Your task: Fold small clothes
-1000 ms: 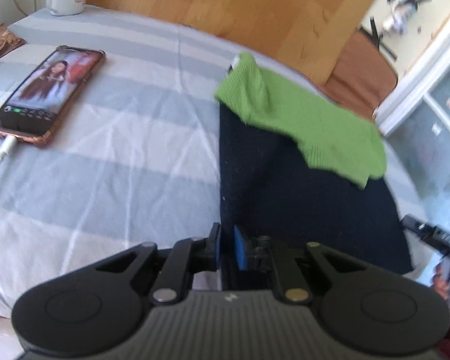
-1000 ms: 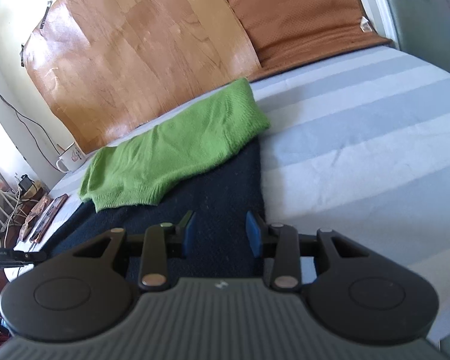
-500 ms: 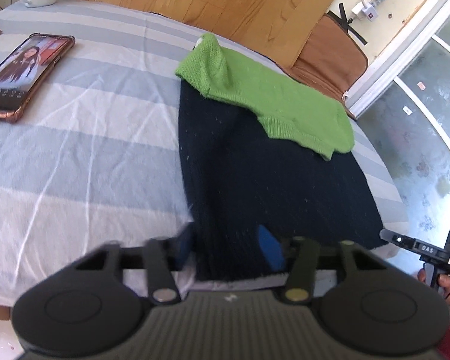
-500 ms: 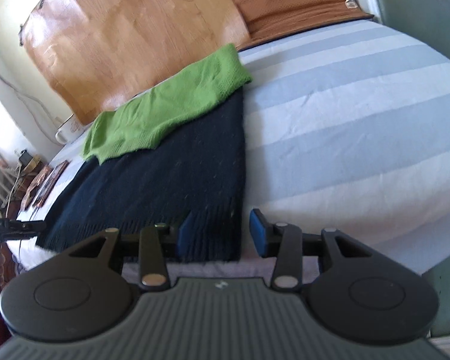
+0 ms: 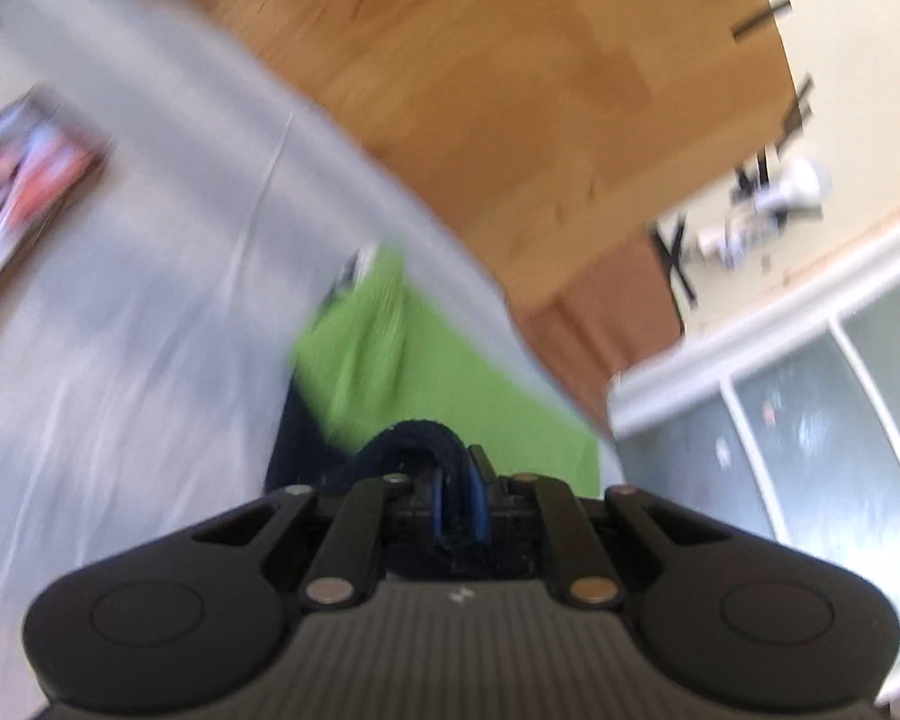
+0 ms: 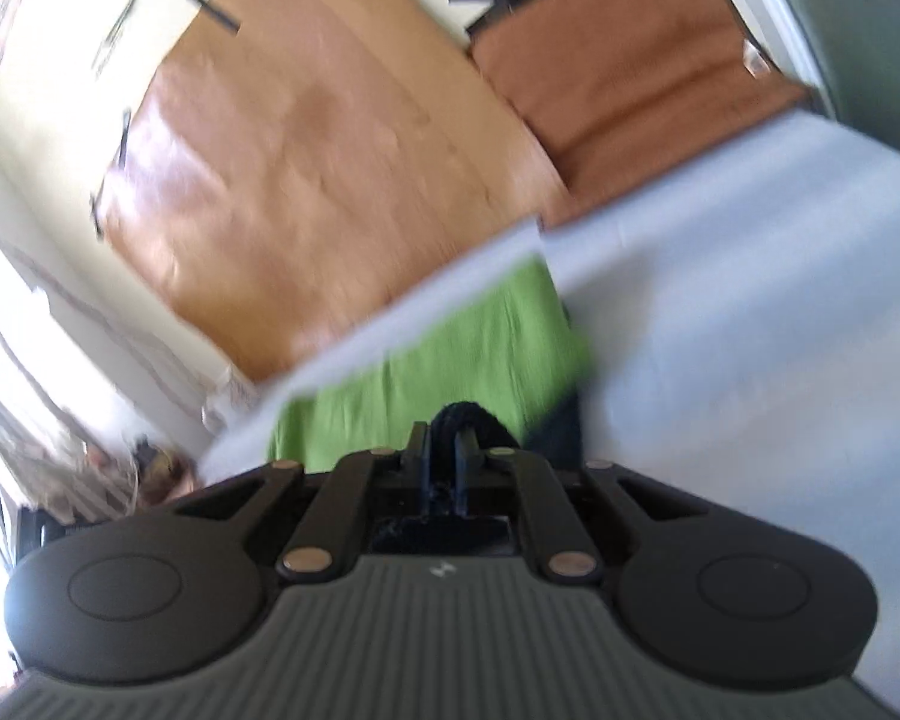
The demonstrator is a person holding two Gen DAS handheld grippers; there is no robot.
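Both grippers, left (image 5: 457,495) and right (image 6: 443,468), pinch the dark knit's (image 5: 411,438) near hem, lifted off the bed (image 5: 150,300) toward the green garment (image 6: 450,360) at the far edge. The fold is just begun; nothing lies folded yet.

Navy garment (image 5: 414,444), green garment (image 5: 450,384), pale blue-striped sheet (image 5: 150,300).
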